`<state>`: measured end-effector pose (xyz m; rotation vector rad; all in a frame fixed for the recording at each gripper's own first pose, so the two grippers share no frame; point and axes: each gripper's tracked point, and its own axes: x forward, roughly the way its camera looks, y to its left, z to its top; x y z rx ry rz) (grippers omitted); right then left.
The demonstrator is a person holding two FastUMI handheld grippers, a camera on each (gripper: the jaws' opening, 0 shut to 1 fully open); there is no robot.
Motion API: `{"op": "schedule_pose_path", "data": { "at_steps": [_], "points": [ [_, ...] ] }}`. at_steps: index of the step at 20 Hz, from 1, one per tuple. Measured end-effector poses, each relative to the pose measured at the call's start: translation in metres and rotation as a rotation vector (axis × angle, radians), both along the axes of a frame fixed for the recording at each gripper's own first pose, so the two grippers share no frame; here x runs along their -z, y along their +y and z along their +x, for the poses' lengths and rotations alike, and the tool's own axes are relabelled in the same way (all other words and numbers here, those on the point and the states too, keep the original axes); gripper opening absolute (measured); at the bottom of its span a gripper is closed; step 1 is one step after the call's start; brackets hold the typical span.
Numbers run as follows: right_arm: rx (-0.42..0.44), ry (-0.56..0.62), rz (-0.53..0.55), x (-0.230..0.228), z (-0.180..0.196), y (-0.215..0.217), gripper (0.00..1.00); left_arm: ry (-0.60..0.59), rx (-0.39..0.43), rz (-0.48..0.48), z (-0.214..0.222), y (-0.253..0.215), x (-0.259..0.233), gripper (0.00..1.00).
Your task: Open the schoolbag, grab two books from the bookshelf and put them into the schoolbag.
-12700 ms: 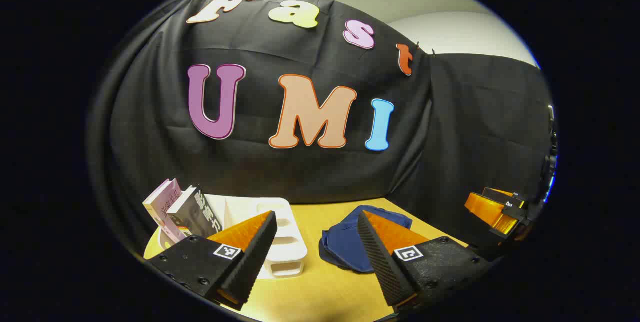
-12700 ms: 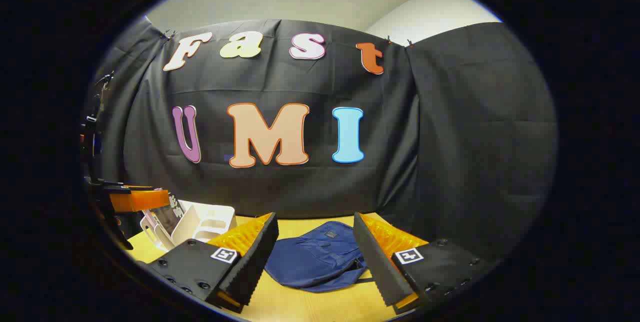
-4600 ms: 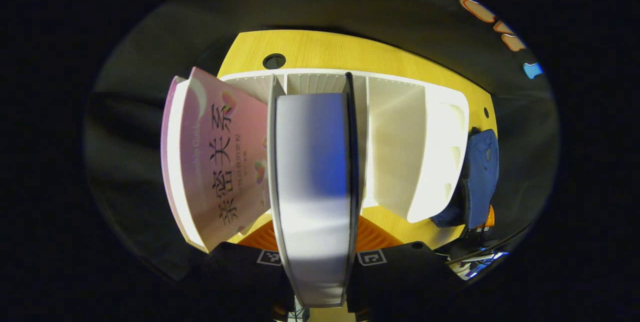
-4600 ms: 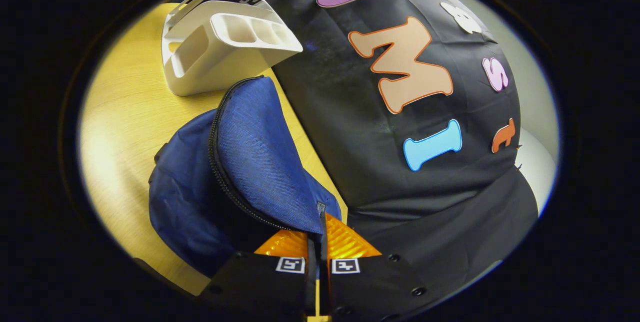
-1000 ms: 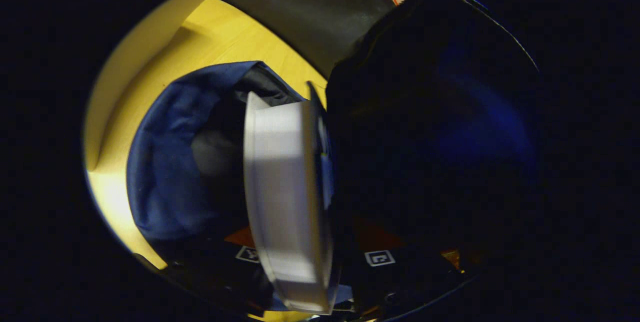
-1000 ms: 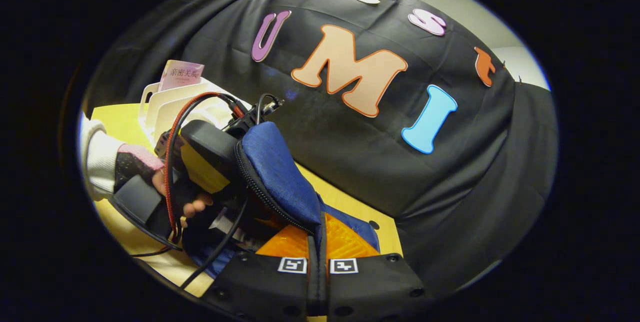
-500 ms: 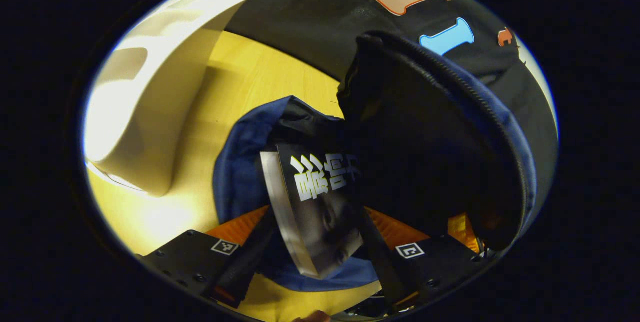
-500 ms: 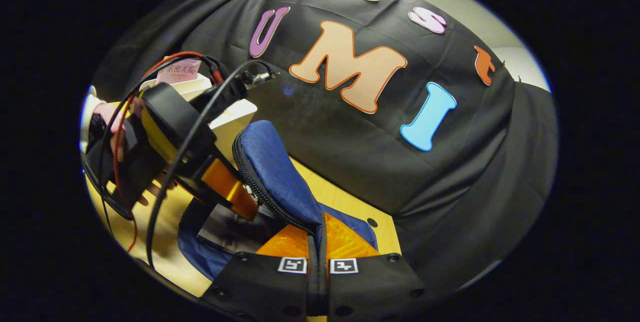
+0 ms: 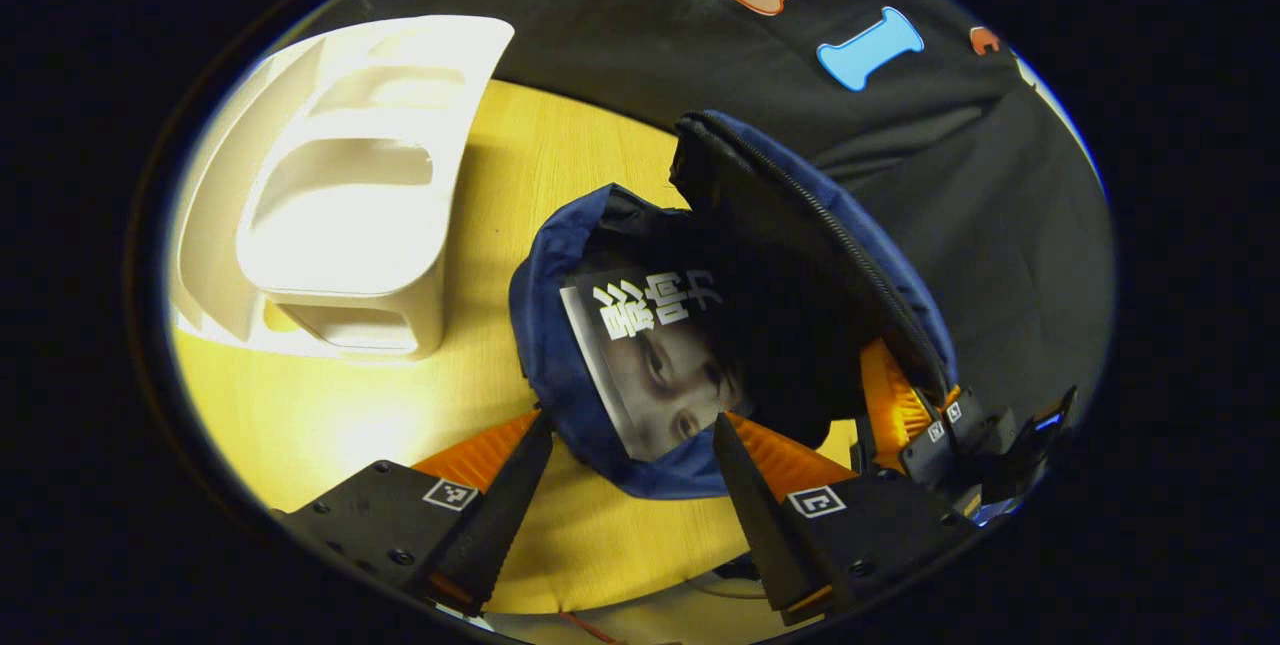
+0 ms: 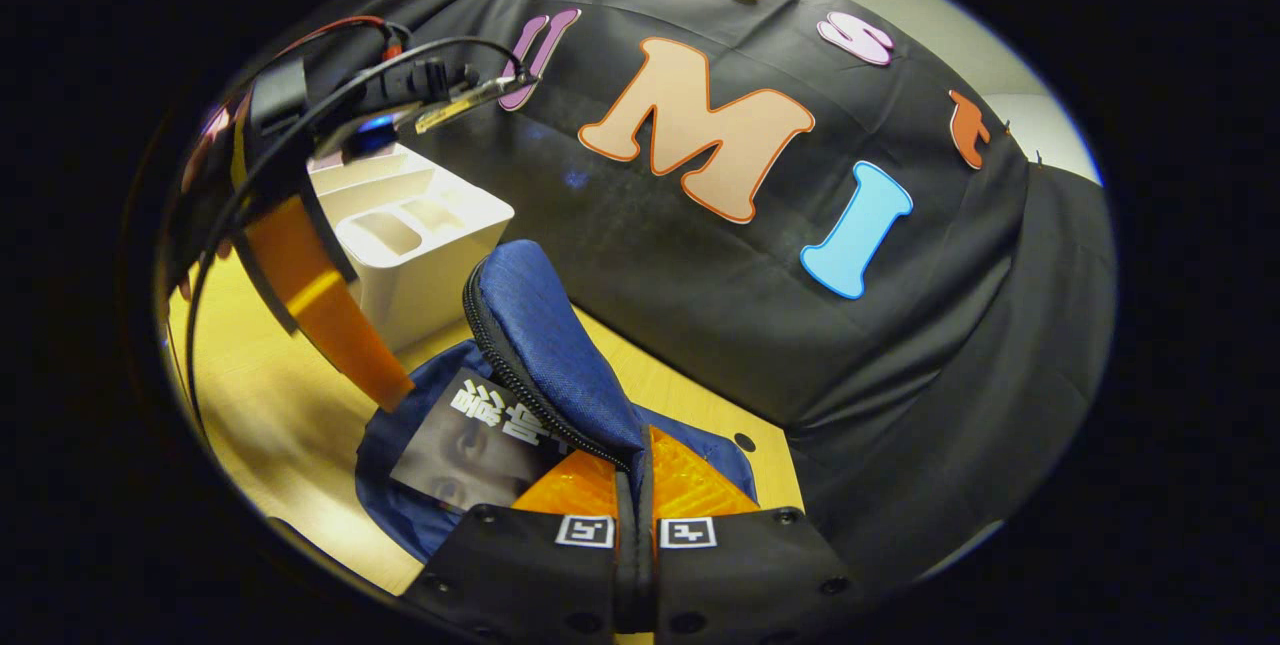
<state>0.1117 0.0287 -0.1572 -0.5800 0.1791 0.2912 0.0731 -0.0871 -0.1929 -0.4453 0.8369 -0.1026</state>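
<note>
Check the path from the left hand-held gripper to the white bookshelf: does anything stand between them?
Nothing visible does. The left hand-held gripper hangs open over the schoolbag, and bare table lies between it and the bookshelf.

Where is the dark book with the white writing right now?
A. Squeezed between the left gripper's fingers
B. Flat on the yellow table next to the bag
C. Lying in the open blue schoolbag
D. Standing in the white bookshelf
C: the dark book lies inside the open schoolbag, the right gripper holds the flap up, and the left gripper is open, above it.
</note>
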Motion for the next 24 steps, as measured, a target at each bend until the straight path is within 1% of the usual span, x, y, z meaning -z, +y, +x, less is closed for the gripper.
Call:
{"op": "schedule_pose_path", "data": {
  "at_steps": [4, 6, 7, 8, 9, 10, 14, 15, 16, 18, 21, 22, 24],
  "points": [
    [0.018, -0.004, -0.002, 0.001, -0.001, 0.001, 0.01, 0.019, 0.005, 0.024, -0.021, 0.019, -0.03, 0.96],
    [0.024, -0.006, -0.011, 0.002, -0.002, 0.003, 0.0, 0.043, -0.014, 0.029, -0.032, 0.033, -0.048, 0.96],
    [0.027, -0.004, -0.012, 0.002, -0.003, 0.004, 0.03, 0.052, -0.026, 0.026, -0.036, 0.04, -0.058, 0.96],
    [0.032, -0.002, -0.012, 0.004, -0.003, 0.006, 0.01, 0.057, -0.037, 0.02, -0.04, 0.048, -0.069, 0.96],
    [0.038, -0.002, -0.012, 0.004, -0.005, 0.005, 0.01, 0.061, -0.049, 0.02, -0.044, 0.057, -0.078, 1.0],
    [0.044, -0.002, -0.012, 0.004, -0.004, 0.005, 0.01, 0.062, -0.064, 0.026, -0.048, 0.069, -0.088, 0.96],
    [0.066, -0.005, -0.018, 0.005, -0.003, 0.004, 0.01, 0.078, -0.112, 0.092, -0.064, 0.12, -0.123, 0.95],
    [0.07, -0.006, -0.024, 0.004, -0.003, 0.005, 0.03, 0.073, -0.118, 0.118, -0.067, 0.132, -0.13, 0.95],
    [0.074, -0.006, -0.03, 0.005, -0.003, 0.007, 0.01, 0.067, -0.129, 0.15, -0.07, 0.146, -0.138, 0.95],
    [0.081, -0.008, -0.04, 0.006, -0.002, 0.009, 0.01, 0.069, -0.136, 0.189, -0.077, 0.167, -0.153, 0.95],
    [0.095, -0.009, -0.049, 0.007, -0.002, 0.012, 0.01, 0.122, -0.153, 0.193, -0.094, 0.199, -0.164, 0.95],
    [0.103, -0.011, -0.053, 0.008, -0.001, 0.012, 0.03, 0.145, -0.171, 0.19, -0.099, 0.212, -0.168, 0.95],
    [0.123, -0.012, -0.054, 0.008, -0.001, 0.012, 0.03, 0.166, -0.219, 0.202, -0.101, 0.25, -0.176, 0.95]
  ]
}}
